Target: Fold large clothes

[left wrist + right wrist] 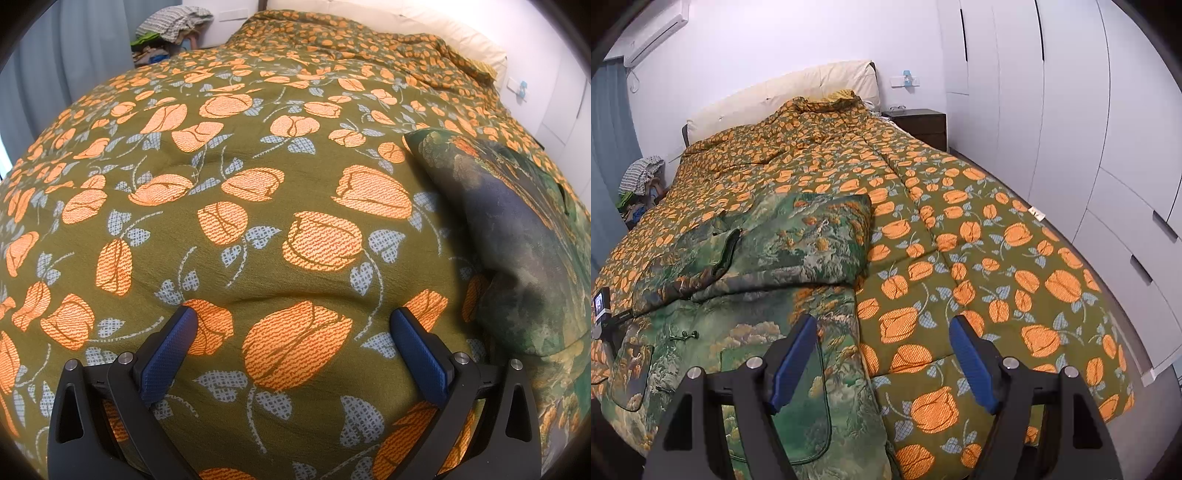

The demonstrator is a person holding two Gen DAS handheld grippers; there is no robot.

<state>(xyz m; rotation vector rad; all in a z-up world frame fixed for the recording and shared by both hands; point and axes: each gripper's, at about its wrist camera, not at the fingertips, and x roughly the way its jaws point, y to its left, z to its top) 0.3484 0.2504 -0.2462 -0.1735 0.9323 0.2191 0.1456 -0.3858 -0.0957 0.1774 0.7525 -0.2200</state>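
A large padded jacket point(768, 266) with a green landscape print lies on the bed, its upper part folded over the body; a sleeve or corner of it shows at the right of the left wrist view point(517, 236). My left gripper point(293, 317) is open and empty, low over the bare quilt to the left of the jacket. My right gripper point(882, 328) is open and empty, above the jacket's right edge near the bed's foot. A frog button point(683, 335) and a pocket point(629, 373) show on the jacket's front.
The bed is covered by an olive quilt with orange tulips point(997, 258). A cream headboard point(783, 92) and a dark nightstand point(919, 123) stand at the far end. White wardrobes point(1108, 129) line the right wall. A pile of clothes point(170, 26) sits by the curtain.
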